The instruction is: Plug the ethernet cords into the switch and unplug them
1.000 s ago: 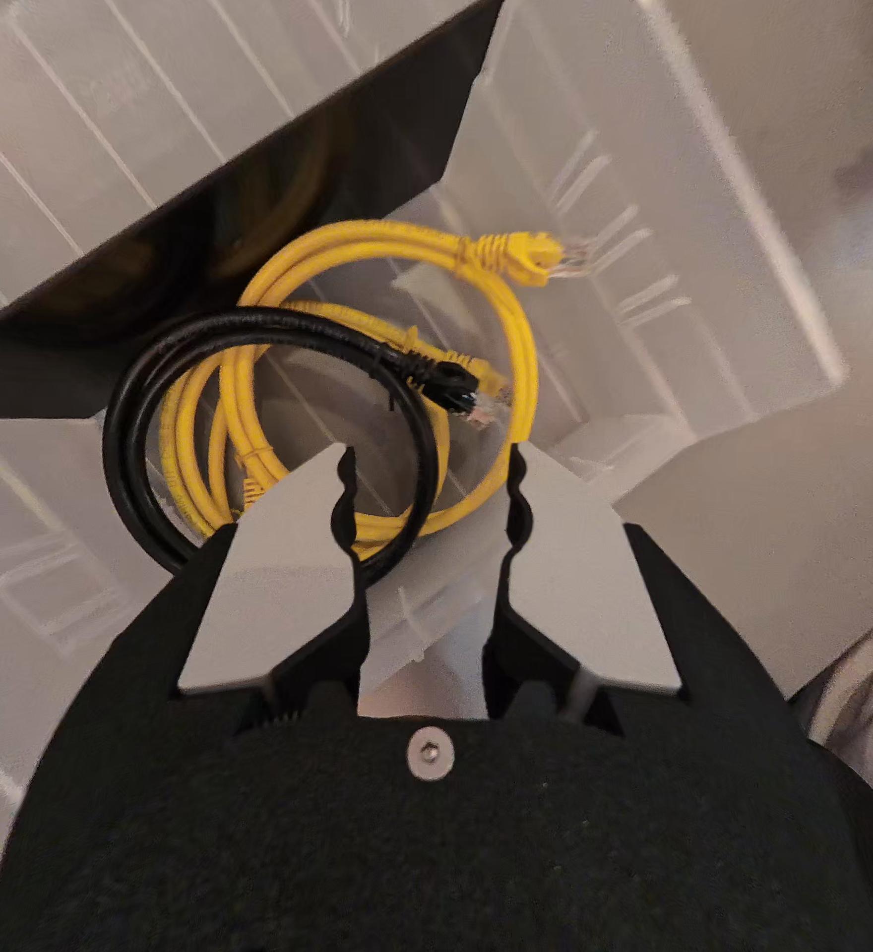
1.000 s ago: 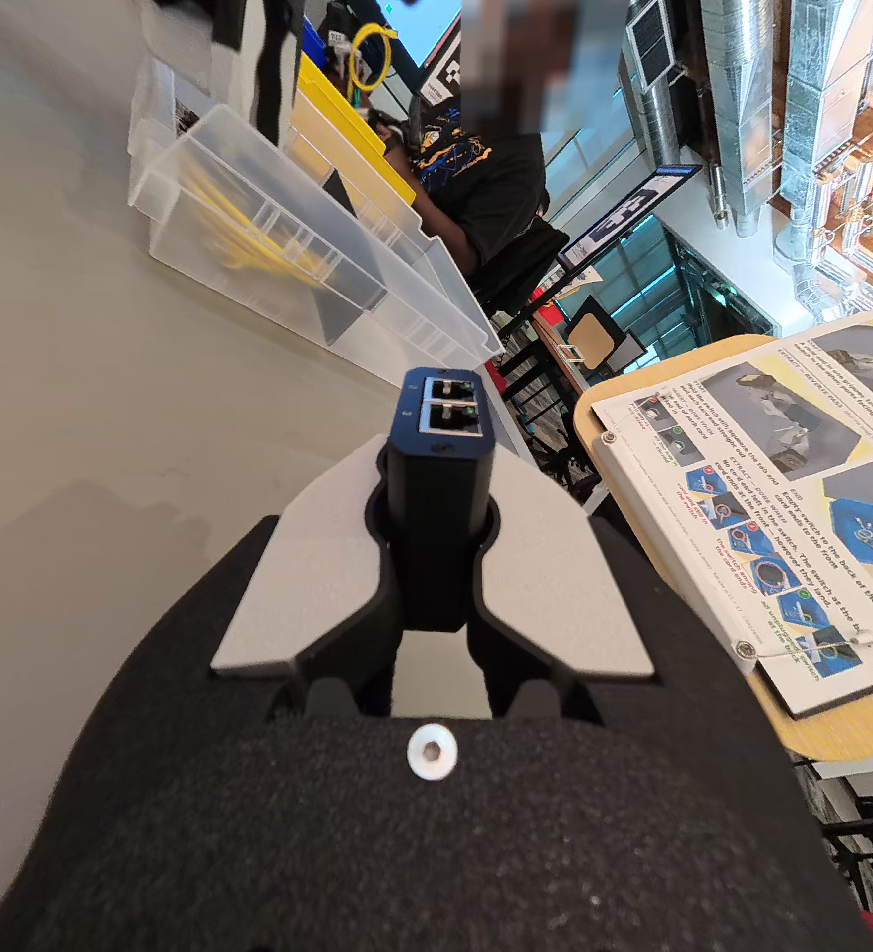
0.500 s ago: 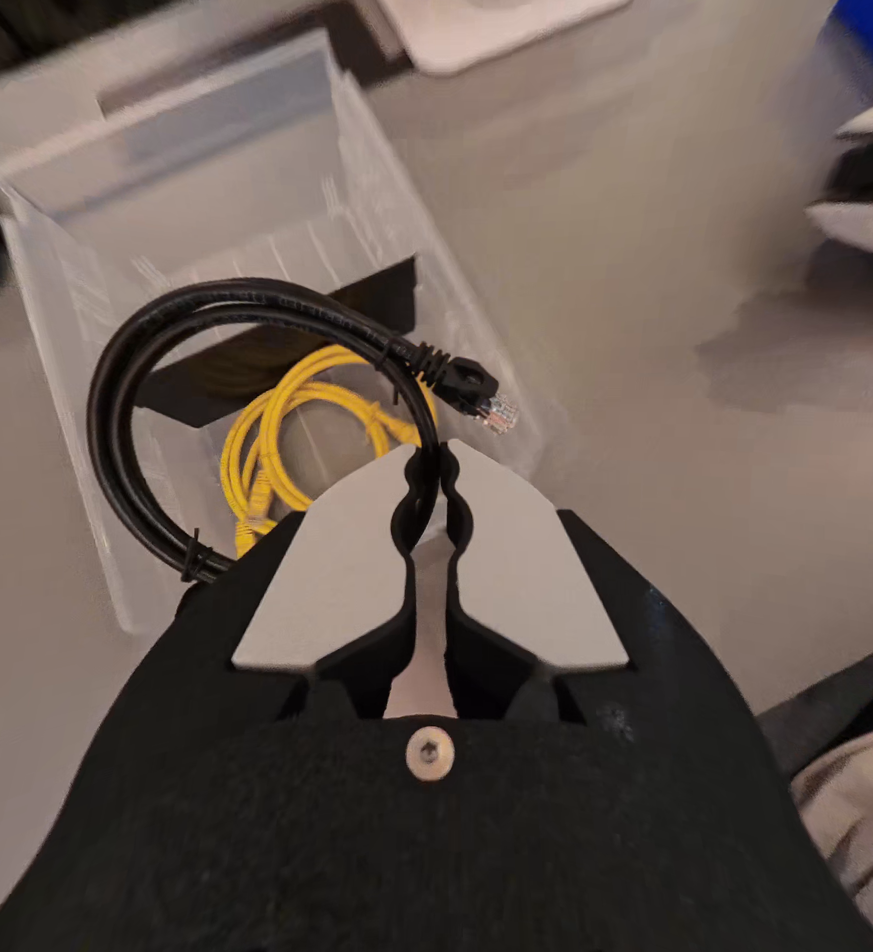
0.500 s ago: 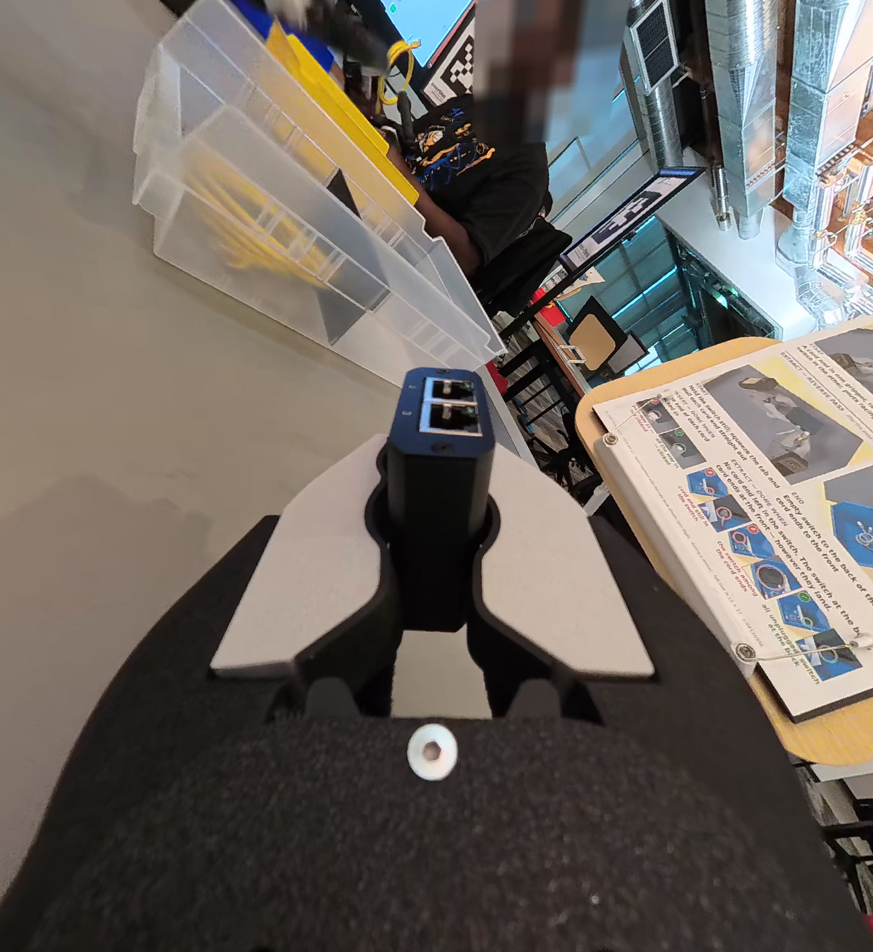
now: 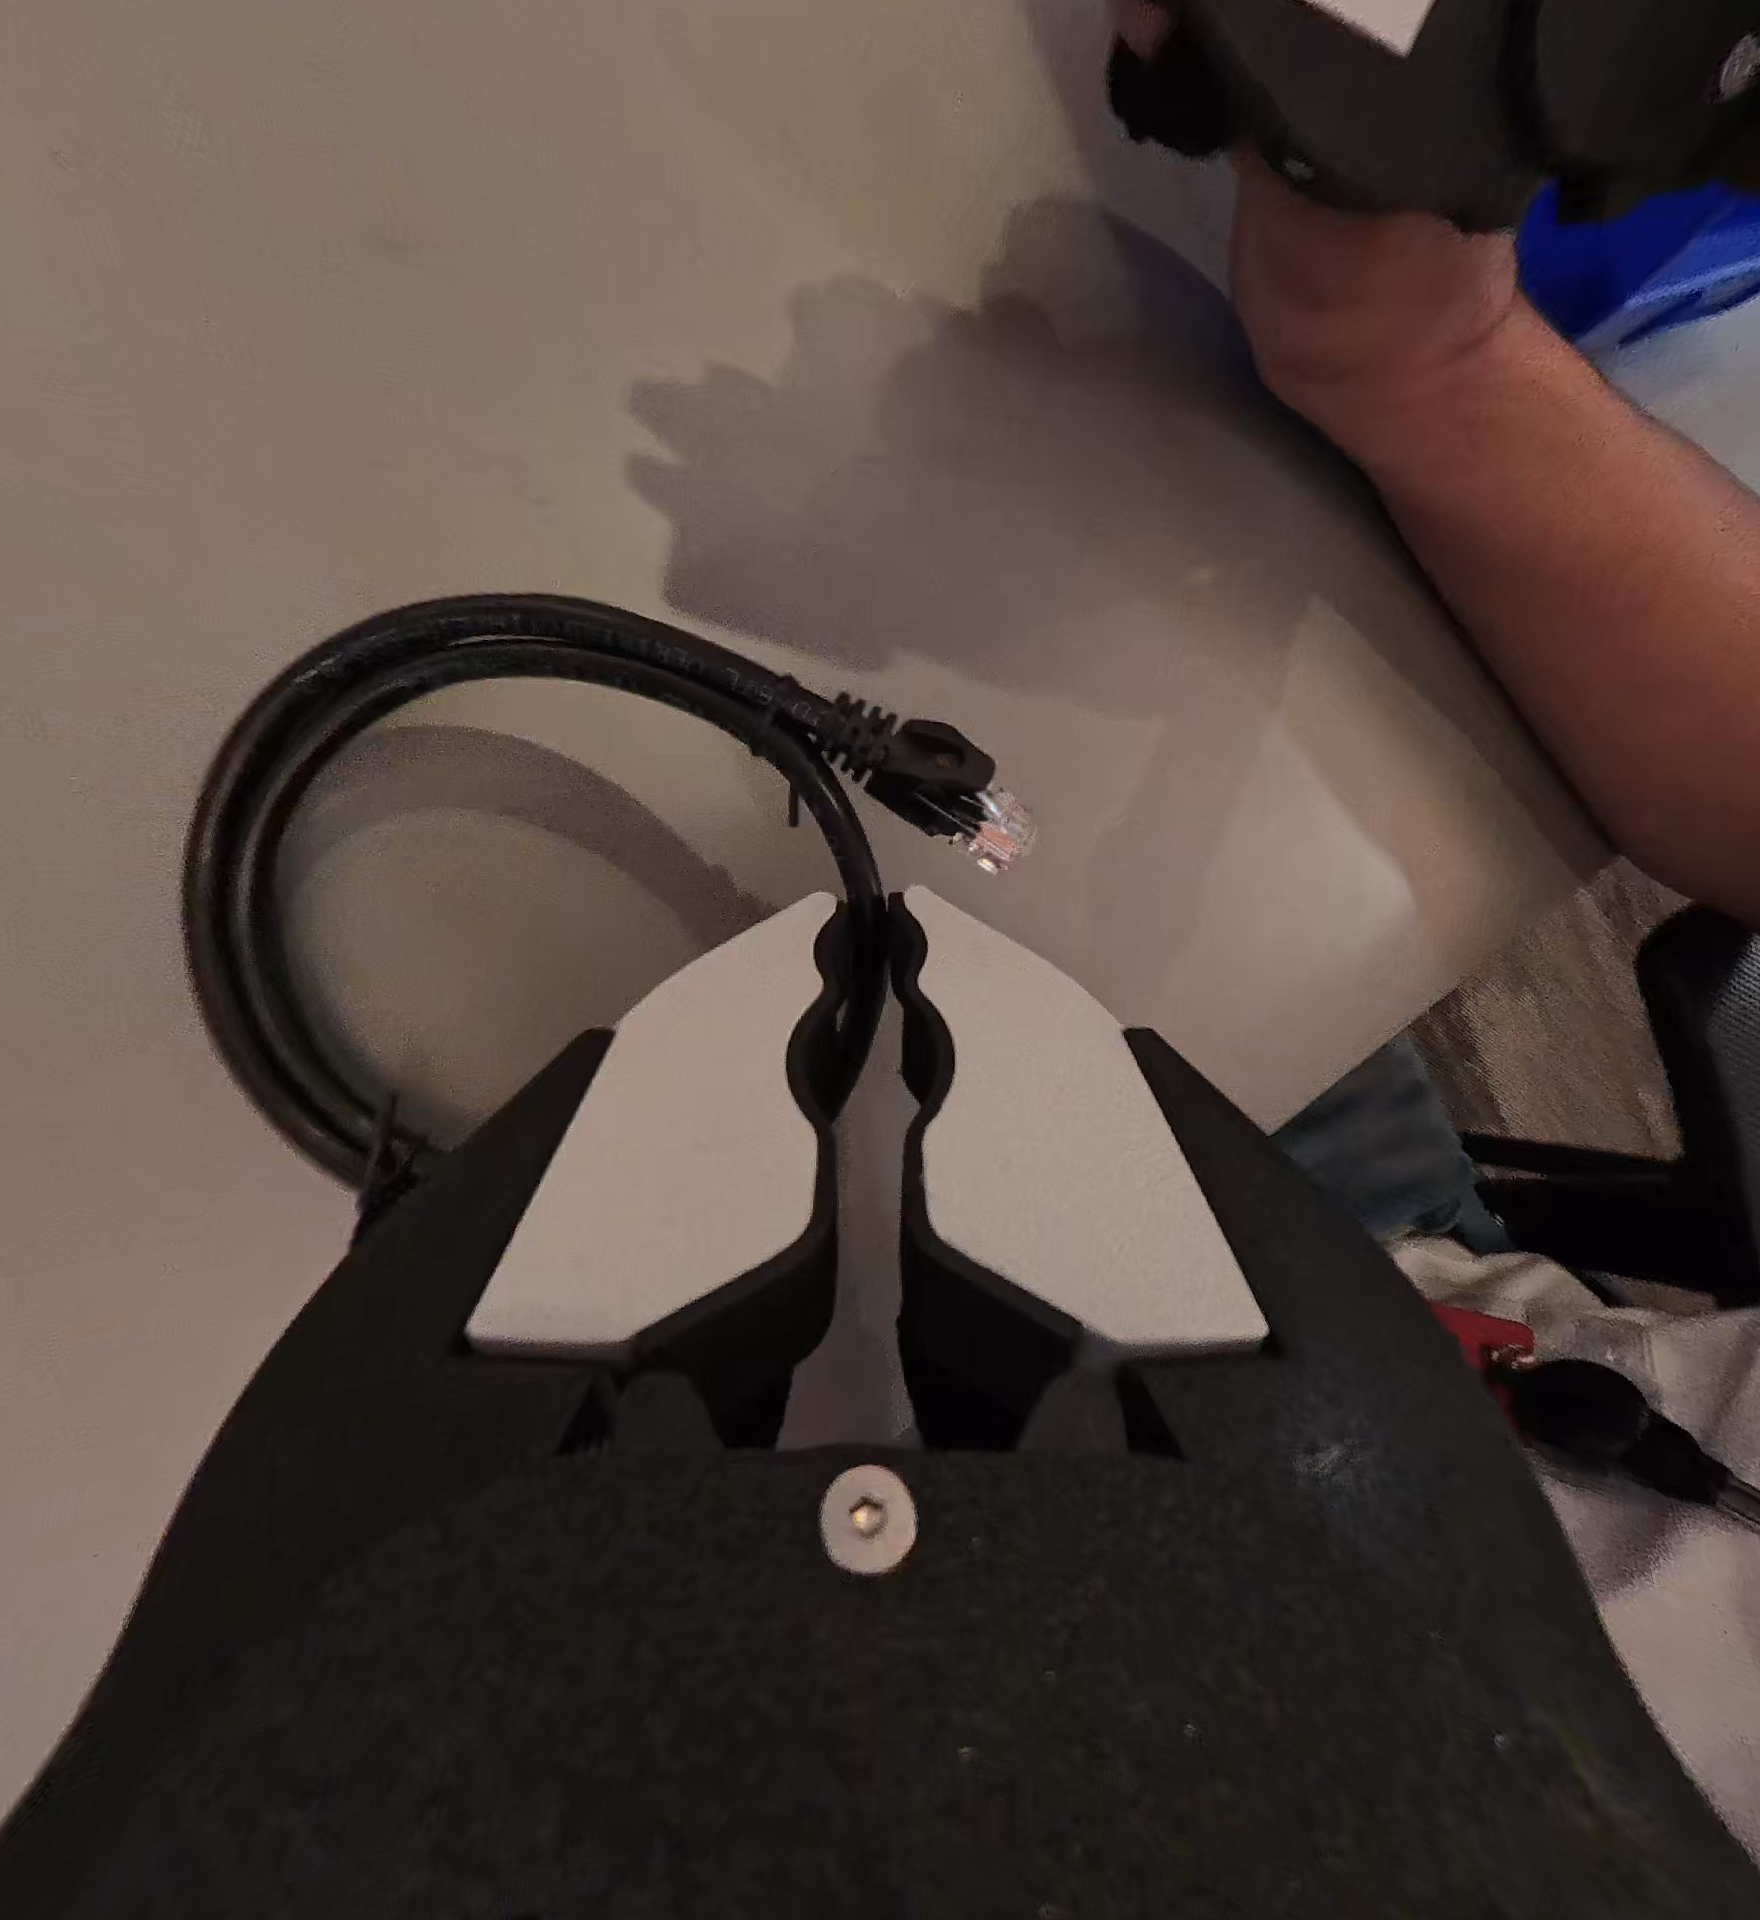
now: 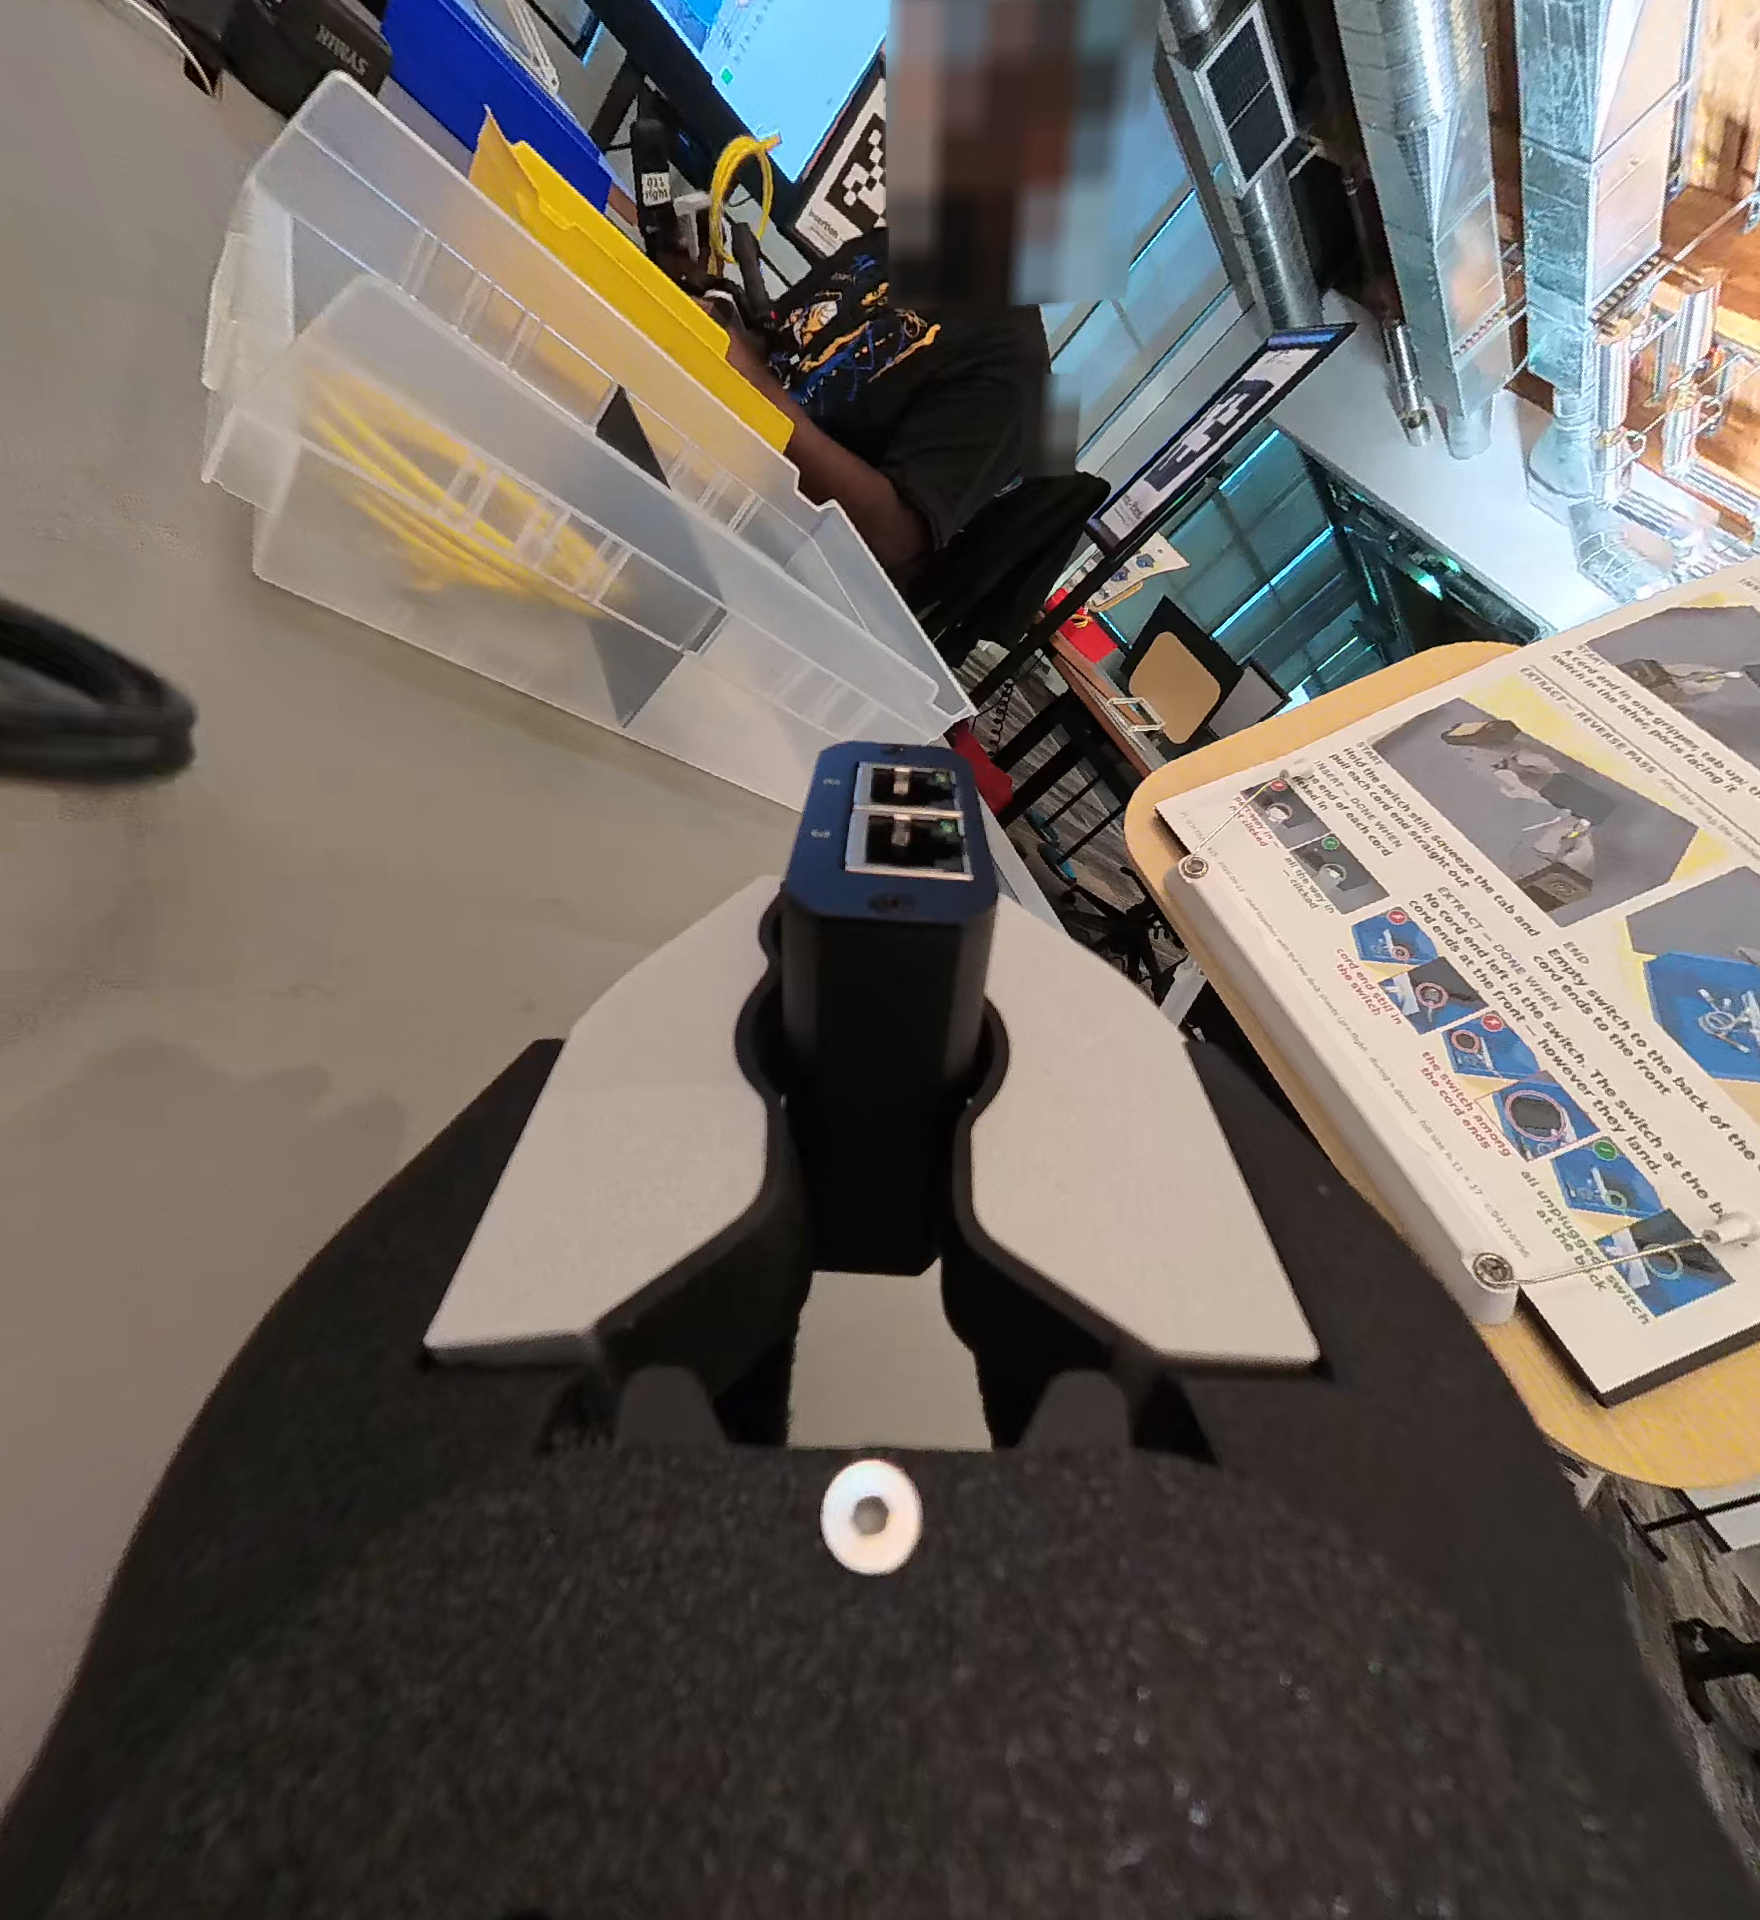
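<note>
**Cord pinched on the left, switch clamped on the right**

While the left gripper (image 5: 868, 914) hangs over the pale table (image 5: 336, 312), its jaws are nearly closed, both pads pressing on a coiled black ethernet cord (image 5: 263, 831). The coil loops out to the left of the fingertips, and its clear plug (image 5: 995, 831) points right, just beyond them. Only this view shows a bare forearm (image 5: 1582, 644) reaching in from the right.

The right gripper (image 6: 881, 997) points level across the table, jaws partly open and pressed on the sides of a black switch (image 6: 886, 1039) whose two ports (image 6: 902, 821) face away. Only here appear the clear bins (image 6: 543, 540) with yellow cords (image 6: 419, 499), a seated person (image 6: 938, 416) and an instruction board (image 6: 1530, 987).
</note>
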The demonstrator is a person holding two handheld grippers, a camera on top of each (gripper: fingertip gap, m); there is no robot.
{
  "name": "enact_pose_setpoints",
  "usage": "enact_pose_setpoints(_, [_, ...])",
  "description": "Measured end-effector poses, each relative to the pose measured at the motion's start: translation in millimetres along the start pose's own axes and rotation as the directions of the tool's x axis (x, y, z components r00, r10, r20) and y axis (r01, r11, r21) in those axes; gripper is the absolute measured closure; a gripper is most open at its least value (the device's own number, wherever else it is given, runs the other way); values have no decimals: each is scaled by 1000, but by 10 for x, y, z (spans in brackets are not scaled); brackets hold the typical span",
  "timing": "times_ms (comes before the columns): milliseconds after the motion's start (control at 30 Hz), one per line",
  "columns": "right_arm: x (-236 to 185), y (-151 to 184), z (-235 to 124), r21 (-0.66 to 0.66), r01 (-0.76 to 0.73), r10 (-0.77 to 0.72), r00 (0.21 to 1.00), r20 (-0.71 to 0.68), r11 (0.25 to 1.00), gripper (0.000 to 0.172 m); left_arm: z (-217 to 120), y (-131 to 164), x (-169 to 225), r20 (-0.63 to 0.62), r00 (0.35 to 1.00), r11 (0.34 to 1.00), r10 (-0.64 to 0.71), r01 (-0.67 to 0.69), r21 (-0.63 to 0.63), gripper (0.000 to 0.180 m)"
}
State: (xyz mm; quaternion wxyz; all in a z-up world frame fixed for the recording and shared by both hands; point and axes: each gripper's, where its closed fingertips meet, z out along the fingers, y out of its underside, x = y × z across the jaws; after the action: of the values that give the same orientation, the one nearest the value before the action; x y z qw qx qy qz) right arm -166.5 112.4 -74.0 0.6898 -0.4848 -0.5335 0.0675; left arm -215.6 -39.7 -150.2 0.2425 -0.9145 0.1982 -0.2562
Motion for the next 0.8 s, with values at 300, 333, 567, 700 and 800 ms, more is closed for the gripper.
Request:
enact_pose_setpoints(300, [4,36,9,2,-48,48,999,19,999,146,28,-42,323,-412,793,867,450,-499,-14,146])
enact_pose_setpoints(333, [9,41,10,3,-57,57,998,21,998,146,-63,-171,342,-442,735,836,514,-545,66,146])
enact_pose_setpoints(567, [75,77,-1,6,-102,102,995,17,995,146,92,-211,184,-638,378,462,671,-886,-39,135])
enact_pose_setpoints(700, [133,93,-13,6,-112,112,994,0,994,146,286,-170,222,-719,311,391,621,-919,-60,129])
enact_pose_setpoints(800, [131,86,-14,-2,-75,74,997,-11,997,146,374,-115,243,-768,272,368,579,-929,-52,130])
